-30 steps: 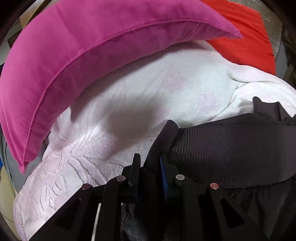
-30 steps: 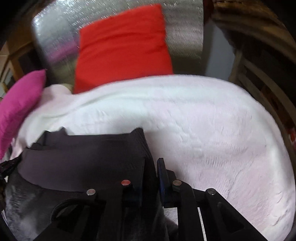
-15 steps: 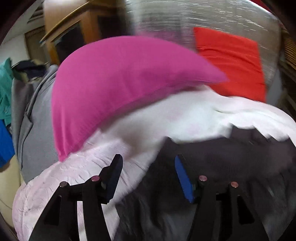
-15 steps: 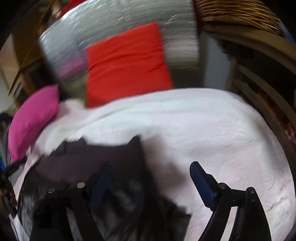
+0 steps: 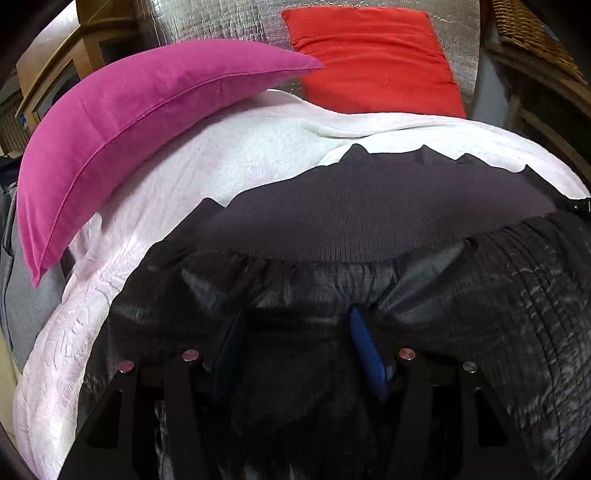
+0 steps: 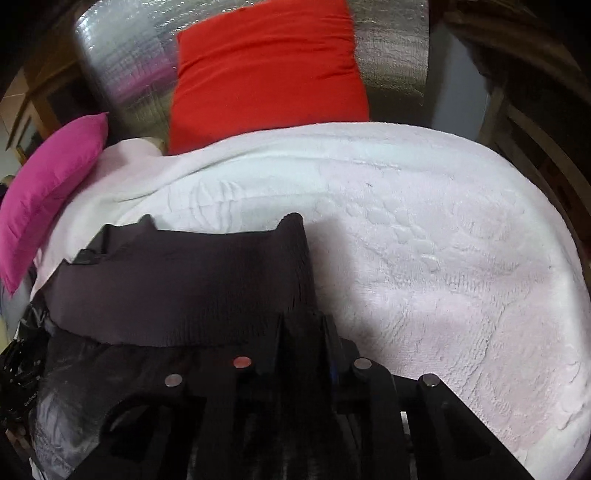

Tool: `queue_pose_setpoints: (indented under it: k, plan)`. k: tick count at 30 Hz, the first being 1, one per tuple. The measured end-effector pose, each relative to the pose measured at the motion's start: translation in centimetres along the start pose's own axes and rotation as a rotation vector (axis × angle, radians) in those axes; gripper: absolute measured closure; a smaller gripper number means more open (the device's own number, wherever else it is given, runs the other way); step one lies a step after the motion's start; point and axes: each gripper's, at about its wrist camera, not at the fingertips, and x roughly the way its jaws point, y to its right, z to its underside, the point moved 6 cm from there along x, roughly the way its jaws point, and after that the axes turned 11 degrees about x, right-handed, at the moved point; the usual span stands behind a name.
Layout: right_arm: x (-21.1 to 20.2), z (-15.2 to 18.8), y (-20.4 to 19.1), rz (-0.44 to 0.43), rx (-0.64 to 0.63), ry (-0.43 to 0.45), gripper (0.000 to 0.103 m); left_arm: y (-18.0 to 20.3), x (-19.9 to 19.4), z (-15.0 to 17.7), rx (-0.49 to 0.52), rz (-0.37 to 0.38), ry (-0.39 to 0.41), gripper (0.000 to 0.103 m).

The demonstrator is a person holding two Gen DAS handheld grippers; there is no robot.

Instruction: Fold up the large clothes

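Right gripper is closing its jaws on the right-hand corner of the ribbed hem band of a dark jacket, with the dark knit bunched between the fingers, while the left gripper stands part-open above the garment's shiny quilted body, its blue pads apart and, as far as the wrist view shows, pressing on nothing. Beneath it all, a pale textured blanket covers the bed and serves as the folding surface; the jacket lies across its near side, hem band spread wide and flat towards the pillows, quilted shell puckered and gathered below the band. Behind, a magenta pillow rests along the left edge of the blanket and a red cushion leans against a silver foil-like panel. Judging by how things lie, the work looks to be at an early or middle stage: the garment is laid out and its hem roughly straightened, yet no neat folded packet shows, and wrinkles remain in the shell. Sleeves and collar are out of view, so how many folds are already in cannot be told; folding the body over and squaring it appears to be left
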Motion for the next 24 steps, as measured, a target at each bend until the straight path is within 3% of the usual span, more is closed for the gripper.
queue_pose_setpoints:
  k: [4, 6, 9, 16, 19, 22, 24]
  plan:
    - [-2.0, -0.2, 0.9, -0.054, 0.096, 0.036, 0.078, -0.6, -1.2, 0.0, -0.004, 0.000, -0.002, 0.042]
    - [-4.2, -0.1, 1.5, -0.057, 0.146, 0.066, 0.064, -1.6, -3.2, 0.1, -0.029, -0.013, 0.028, 0.042]
    - [-8.1, 0.5, 1.5, -0.015, 0.110, 0.122, 0.049, -3.1, -6.9, 1.0, -0.087, -0.031, 0.080, 0.042]
    - [-14.4, 7.8, -3.8, -0.152, 0.009, 0.174, 0.045, -1.2, -11.9, 4.5, -0.147, 0.031, 0.127, 0.042]
    - [-14.8, 11.3, -5.7, -0.156, -0.018, 0.215, 0.039, 0.9, -11.8, 5.7, -0.172, 0.061, 0.124, 0.042]
    - [-13.0, 13.6, -6.5, -0.110, -0.035, 0.243, 0.039, 2.6, -10.2, 5.9, -0.182, 0.074, 0.113, 0.042]
    - [-11.0, 14.6, -6.6, -0.035, -0.069, 0.231, 0.039, 3.4, -9.4, 6.4, -0.166, 0.046, 0.103, 0.042]
